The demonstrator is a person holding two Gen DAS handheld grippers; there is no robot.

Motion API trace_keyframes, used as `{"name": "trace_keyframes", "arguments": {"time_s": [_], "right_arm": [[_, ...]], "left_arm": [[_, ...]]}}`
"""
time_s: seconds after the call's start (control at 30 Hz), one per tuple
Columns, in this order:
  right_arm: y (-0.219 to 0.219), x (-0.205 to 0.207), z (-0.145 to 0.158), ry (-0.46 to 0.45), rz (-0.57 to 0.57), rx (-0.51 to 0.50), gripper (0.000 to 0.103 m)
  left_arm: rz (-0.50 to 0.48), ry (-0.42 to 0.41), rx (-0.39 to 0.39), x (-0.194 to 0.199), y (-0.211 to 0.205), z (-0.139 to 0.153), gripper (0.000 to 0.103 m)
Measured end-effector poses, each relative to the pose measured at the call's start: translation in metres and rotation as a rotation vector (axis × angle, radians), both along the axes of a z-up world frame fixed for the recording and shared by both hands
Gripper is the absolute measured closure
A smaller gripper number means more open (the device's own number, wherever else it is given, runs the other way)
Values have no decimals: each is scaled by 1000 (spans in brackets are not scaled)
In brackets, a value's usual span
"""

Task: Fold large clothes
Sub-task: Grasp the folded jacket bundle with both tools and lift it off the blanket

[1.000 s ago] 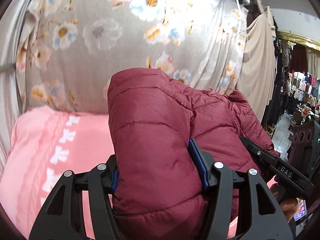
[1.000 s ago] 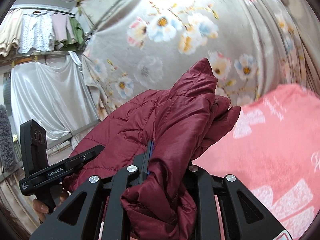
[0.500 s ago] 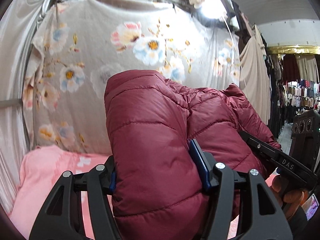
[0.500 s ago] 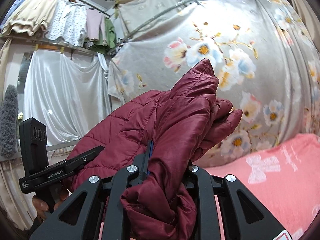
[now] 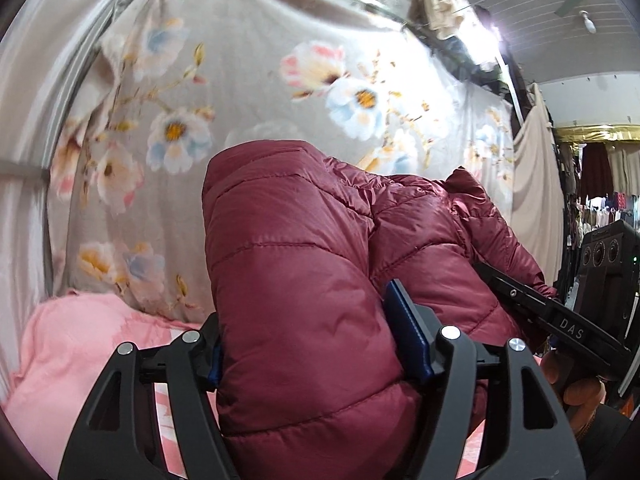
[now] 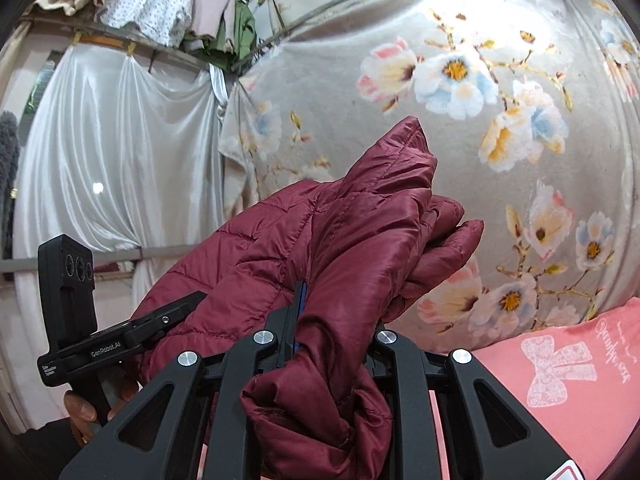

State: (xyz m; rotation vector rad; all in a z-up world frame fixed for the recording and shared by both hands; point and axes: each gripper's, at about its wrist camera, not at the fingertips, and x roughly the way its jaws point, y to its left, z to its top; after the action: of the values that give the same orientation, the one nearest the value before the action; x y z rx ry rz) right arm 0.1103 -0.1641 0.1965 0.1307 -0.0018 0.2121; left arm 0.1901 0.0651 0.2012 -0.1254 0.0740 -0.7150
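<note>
Above the pink bed (image 5: 80, 344), both grippers carry the maroon jacket (image 5: 304, 280) in the air. Since a second ago the floral sheet (image 6: 500, 140) has slid across both views — the jacket is travelling. The left gripper (image 5: 316, 340) has just widened, pads touching a thick fold; the right gripper (image 6: 336, 320) stays narrow, pinching fabric. Judged: repositioning before laying it flat.

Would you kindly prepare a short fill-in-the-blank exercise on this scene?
1. Both grippers clamp a quilted ____ jacket.
2. The hanging grey sheet carries a ____ print.
3. The pink bedding shows a white ____ motif.
4. The left gripper holds the ____ bunch of fabric.

Answers: maroon; floral; bow; thicker
</note>
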Motion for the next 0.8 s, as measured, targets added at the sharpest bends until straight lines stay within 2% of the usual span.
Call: {"name": "trace_keyframes", "arguments": {"time_s": [0.17,0.37,0.6,0.8], "right_arm": [[-8,63,-47,83,-13,22,85],[-24,119,-115,195,-30,64,85],[-34,166,-194,356,-47,112,85],[-36,196,-251,510,-59,120,85]], "left_arm": [[14,68,10,62,-11,-50,38],[43,161,54,115,-29,-114,38],[84,301,133,160,-46,-193,39],[115,421,221,183,-53,-245,38]]}}
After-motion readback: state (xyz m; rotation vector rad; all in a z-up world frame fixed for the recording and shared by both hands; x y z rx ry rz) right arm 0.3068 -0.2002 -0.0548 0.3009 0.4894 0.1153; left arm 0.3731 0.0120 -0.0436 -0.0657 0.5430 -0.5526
